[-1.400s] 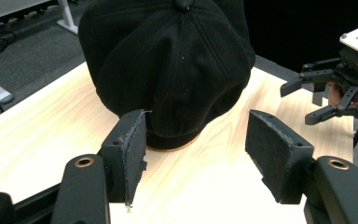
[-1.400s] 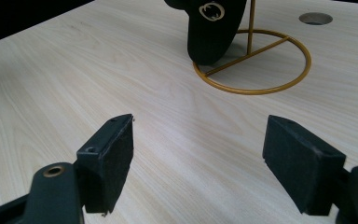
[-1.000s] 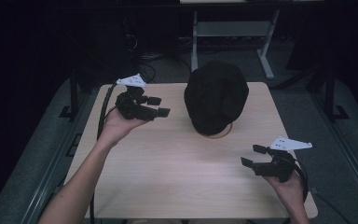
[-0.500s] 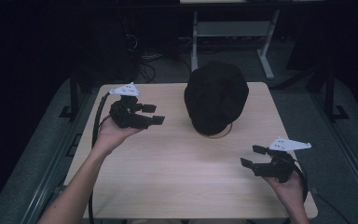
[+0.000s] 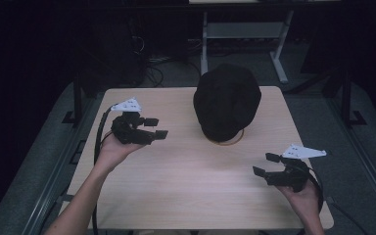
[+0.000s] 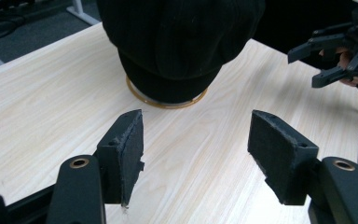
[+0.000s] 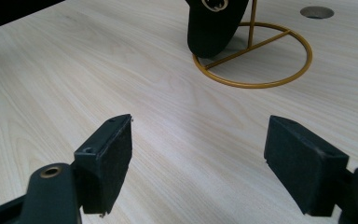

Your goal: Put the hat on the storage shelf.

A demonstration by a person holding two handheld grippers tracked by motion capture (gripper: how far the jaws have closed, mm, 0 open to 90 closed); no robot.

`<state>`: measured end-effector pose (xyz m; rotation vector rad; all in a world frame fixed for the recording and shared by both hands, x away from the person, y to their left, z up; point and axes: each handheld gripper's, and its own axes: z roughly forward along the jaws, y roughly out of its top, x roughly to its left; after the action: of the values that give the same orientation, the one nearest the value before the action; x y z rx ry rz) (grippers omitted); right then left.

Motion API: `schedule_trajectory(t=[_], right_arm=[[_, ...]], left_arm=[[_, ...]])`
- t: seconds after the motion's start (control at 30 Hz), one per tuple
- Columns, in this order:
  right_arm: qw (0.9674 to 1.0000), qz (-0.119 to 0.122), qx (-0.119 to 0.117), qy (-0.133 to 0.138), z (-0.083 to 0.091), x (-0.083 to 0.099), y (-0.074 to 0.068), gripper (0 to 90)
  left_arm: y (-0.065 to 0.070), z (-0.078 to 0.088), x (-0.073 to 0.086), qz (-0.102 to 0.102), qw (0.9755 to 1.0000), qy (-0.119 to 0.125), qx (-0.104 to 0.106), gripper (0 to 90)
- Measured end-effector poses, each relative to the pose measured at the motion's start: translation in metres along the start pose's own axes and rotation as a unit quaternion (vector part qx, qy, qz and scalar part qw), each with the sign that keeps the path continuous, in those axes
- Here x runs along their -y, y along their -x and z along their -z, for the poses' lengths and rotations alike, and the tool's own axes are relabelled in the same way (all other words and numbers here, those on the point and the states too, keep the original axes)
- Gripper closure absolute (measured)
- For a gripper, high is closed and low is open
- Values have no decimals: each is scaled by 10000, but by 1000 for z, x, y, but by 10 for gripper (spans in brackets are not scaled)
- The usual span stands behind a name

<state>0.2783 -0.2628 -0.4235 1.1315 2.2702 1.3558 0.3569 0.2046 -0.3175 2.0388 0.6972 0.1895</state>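
A black cap (image 5: 227, 100) sits on a gold wire stand (image 5: 225, 142) at the back middle of the wooden table (image 5: 176, 186). My left gripper (image 5: 159, 127) hovers to the cap's left, open, its jaws pointing at the cap with nothing between them. In the left gripper view the cap (image 6: 182, 42) and the stand's ring (image 6: 168, 103) lie ahead of the open left gripper (image 6: 196, 140). My right gripper (image 5: 263, 164) is open near the front right corner. In the right gripper view, the right gripper (image 7: 198, 140) faces the stand (image 7: 256, 60) and the cap's edge (image 7: 214, 28).
A round hole (image 7: 317, 11) is cut in the tabletop beyond the stand. Behind the table stand a white desk frame (image 5: 245, 34) and cables on a dark floor. Bare wood stretches between the two grippers.
My left gripper has sunk and drawn back toward the near side of the table, away from the cap's height. The right gripper has stayed where it was.
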Motion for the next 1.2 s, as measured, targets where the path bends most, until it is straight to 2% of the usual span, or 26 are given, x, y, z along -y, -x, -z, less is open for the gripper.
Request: schedule_trajectory(t=[0.47, 0.73, 1.0, 1.2], right_arm=[[10000, 14, 23, -62, -2, 1, 0, 223], [9999, 41, 21, -100, -3, 2, 0, 222], [9999, 49, 19, -123, -3, 3, 0, 222], [9999, 70, 13, -148, -3, 3, -1, 222]], left_arm=[[2, 4, 25, 62, 9999, 51, -129, 339], [3, 1, 42, 122, 9998, -3, -174, 328], [7, -1, 57, 76, 9996, -75, -272, 313], [12, -1, 69, 107, 9995, 21, -310, 301]])
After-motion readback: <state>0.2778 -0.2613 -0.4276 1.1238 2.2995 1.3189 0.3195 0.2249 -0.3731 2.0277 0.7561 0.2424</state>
